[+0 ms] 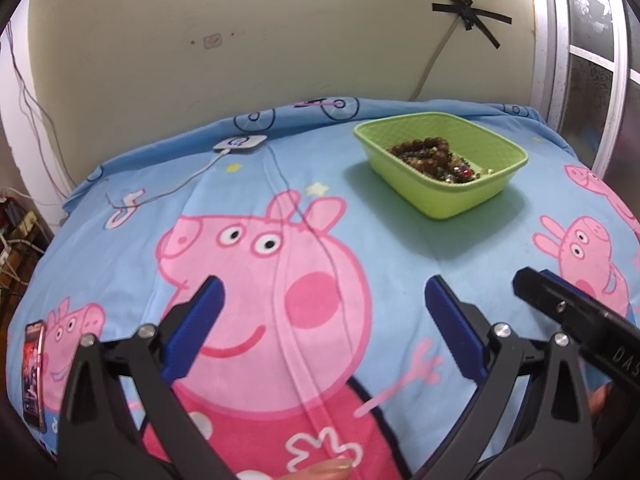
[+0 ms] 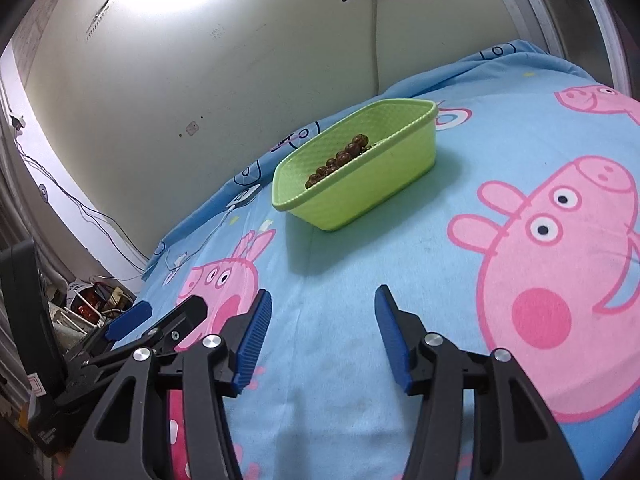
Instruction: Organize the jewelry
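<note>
A light green plastic basket (image 1: 472, 196) sits on the blue cartoon-pig bedspread (image 1: 400, 240), up and to the right in the left wrist view. Inside it lies a pile of jewelry (image 1: 436, 158), mostly brown bead strands. My left gripper (image 1: 324, 286) hovers open over the pig print, well short of the basket, with nothing between its blue pads. In the right wrist view, my right gripper (image 2: 323, 292) is open and empty, with the basket (image 2: 380, 188) and beads (image 2: 340, 158) ahead of it. Each gripper appears in the other's view: right gripper (image 1: 536, 278), left gripper (image 2: 164, 312).
A white charger puck (image 1: 239, 143) with a cable lies near the bed's far edge by the wall. A phone (image 1: 34, 368) rests at the left edge of the bed. Cluttered shelves (image 2: 92, 304) stand left of the bed, and a window frame (image 1: 560, 60) stands right.
</note>
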`<state>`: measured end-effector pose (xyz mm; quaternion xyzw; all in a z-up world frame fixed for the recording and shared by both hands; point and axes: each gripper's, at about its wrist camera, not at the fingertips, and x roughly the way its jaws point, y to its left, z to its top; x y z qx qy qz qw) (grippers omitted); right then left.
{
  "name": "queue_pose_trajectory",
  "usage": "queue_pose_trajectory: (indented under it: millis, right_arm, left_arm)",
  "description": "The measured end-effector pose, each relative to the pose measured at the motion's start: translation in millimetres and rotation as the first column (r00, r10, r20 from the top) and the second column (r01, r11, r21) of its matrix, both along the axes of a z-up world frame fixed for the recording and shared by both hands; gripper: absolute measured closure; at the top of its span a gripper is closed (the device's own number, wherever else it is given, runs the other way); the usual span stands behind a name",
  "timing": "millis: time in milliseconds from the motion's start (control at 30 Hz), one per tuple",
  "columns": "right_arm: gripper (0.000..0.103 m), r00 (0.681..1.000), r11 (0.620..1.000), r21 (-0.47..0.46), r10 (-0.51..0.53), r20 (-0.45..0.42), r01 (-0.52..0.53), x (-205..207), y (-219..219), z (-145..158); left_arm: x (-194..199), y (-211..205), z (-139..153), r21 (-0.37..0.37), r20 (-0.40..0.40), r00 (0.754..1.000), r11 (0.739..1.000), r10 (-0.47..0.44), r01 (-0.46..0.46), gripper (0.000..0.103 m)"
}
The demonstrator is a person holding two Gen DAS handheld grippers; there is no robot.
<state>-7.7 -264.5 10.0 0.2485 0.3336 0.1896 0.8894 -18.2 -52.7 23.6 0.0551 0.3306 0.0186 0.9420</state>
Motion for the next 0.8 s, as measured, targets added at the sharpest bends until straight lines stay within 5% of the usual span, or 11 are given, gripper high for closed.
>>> queue_pose_trajectory:
  millis: [800]
  right_arm:
    - [0.065, 0.999, 0.999, 0.018, 0.031, -0.019, -0.031, -6.3, 4.9, -3.7]
  left_arm:
    - [-7.2, 0.1, -12.6, 0.066, -0.026, 0.998, 0.996, 0.054, -0.052, 0.007]
